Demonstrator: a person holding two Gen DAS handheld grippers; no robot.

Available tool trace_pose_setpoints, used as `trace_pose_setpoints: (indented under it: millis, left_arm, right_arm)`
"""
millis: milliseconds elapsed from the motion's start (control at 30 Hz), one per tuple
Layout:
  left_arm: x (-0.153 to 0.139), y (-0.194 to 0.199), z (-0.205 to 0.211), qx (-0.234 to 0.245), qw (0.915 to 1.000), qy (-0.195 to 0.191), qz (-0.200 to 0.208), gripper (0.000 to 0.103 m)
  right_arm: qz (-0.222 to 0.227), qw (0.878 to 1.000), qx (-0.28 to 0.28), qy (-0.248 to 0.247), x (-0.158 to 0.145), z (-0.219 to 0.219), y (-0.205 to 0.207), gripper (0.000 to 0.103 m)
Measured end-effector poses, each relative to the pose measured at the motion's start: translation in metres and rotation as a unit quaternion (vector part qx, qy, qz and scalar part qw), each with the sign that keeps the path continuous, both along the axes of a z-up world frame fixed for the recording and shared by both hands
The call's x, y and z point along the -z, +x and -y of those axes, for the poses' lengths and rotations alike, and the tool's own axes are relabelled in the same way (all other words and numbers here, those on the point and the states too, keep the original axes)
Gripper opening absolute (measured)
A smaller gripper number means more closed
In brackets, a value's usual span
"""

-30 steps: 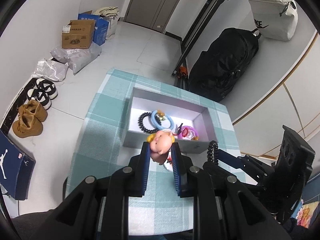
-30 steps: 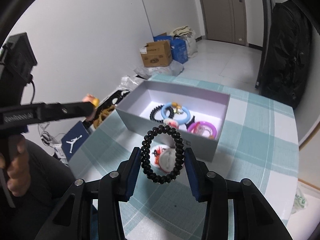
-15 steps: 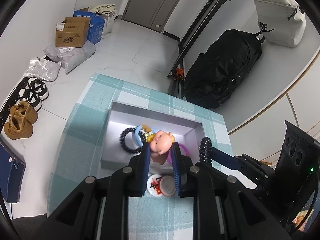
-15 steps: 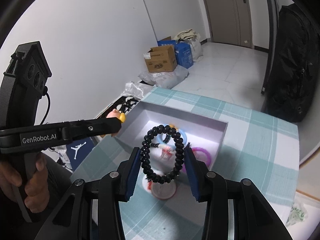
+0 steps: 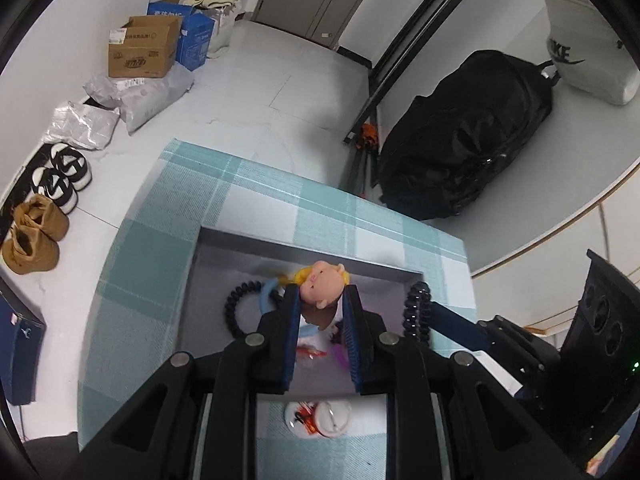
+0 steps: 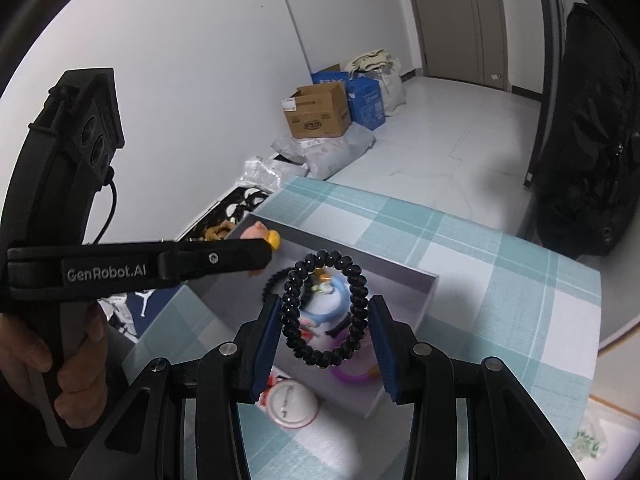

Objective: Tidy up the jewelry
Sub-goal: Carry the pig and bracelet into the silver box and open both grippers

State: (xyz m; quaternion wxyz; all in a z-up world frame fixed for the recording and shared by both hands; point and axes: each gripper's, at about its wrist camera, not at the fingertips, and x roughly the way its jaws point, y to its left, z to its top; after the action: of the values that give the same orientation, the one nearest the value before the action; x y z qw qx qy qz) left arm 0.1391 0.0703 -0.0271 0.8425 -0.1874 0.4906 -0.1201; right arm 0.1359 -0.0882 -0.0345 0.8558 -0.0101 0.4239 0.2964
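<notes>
My left gripper (image 5: 322, 300) has its fingers (image 5: 290, 320) clamped on a small pink pig charm (image 5: 322, 286) with yellow trim, held above the open grey box (image 5: 304, 250) near its far wall. My right gripper (image 6: 324, 316) has its fingers (image 6: 378, 332) pressed on either side of a black beaded bracelet (image 6: 324, 312), which stands upright as a ring between the pads, over the same box. The box sits on the tabletop (image 5: 168, 216), which is covered in a teal and white checked cloth. Inside the box lie a black coiled band (image 5: 236, 304), a light blue ring (image 6: 332, 304) and a purple ring (image 6: 354, 374); smaller pieces there are too blurred to identify. A round white item with red markings (image 5: 318, 418) rests on the cloth just outside the box's near wall. In the right wrist view, a hand (image 6: 48, 364) grips the handle of the left gripper, whose fingers reach in from the left with the pig charm at their tips.
</notes>
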Motion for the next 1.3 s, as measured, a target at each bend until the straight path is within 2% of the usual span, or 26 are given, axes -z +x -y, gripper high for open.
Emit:
trace_pose_setpoints:
  millis: [133, 533, 733, 967, 1033, 1100, 1167, 1300]
  left_arm:
    - [0.006, 0.006, 0.000, -0.001, 0.9998, -0.015, -0.016, 0.016]
    - [0.015, 0.015, 0.007, 0.007, 0.9994, -0.005, -0.034, 0.016]
    - [0.015, 0.017, 0.009, 0.014, 0.9991, -0.017, -0.035, 0.016]
    - [0.013, 0.017, 0.006, 0.019, 0.9982, -0.046, -0.034, 0.017]
    - [0.011, 0.017, 0.007, 0.019, 0.9981, -0.047, -0.035, 0.025]
    - [0.010, 0.015, 0.008, 0.022, 0.9980, -0.049, -0.034, 0.042]
    - [0.008, 0.012, 0.007, 0.020, 0.9981, -0.050, -0.030, 0.049]
    - [0.004, 0.009, 0.006, 0.021, 0.9981, -0.053, -0.023, 0.050]
  right_arm:
    - [-0.013, 1.000, -0.001, 0.010, 0.006, 0.001, 0.007, 0.042]
    - [-0.037, 0.999, 0.005, 0.012, 0.012, 0.003, 0.015, 0.042]
    - [-0.036, 0.999, 0.004, 0.011, 0.011, 0.000, 0.014, 0.045]
    - [-0.012, 1.000, -0.001, -0.009, 0.007, -0.005, 0.007, 0.049]
    - [-0.009, 1.000, -0.001, -0.015, 0.006, -0.006, 0.006, 0.049]
    - [-0.007, 1.000, 0.000, -0.020, 0.005, -0.006, 0.004, 0.052]
    - [-0.005, 1.000, 0.002, -0.026, 0.005, -0.006, 0.003, 0.061]
    - [0.005, 1.000, 0.003, -0.025, -0.002, -0.006, -0.001, 0.063]
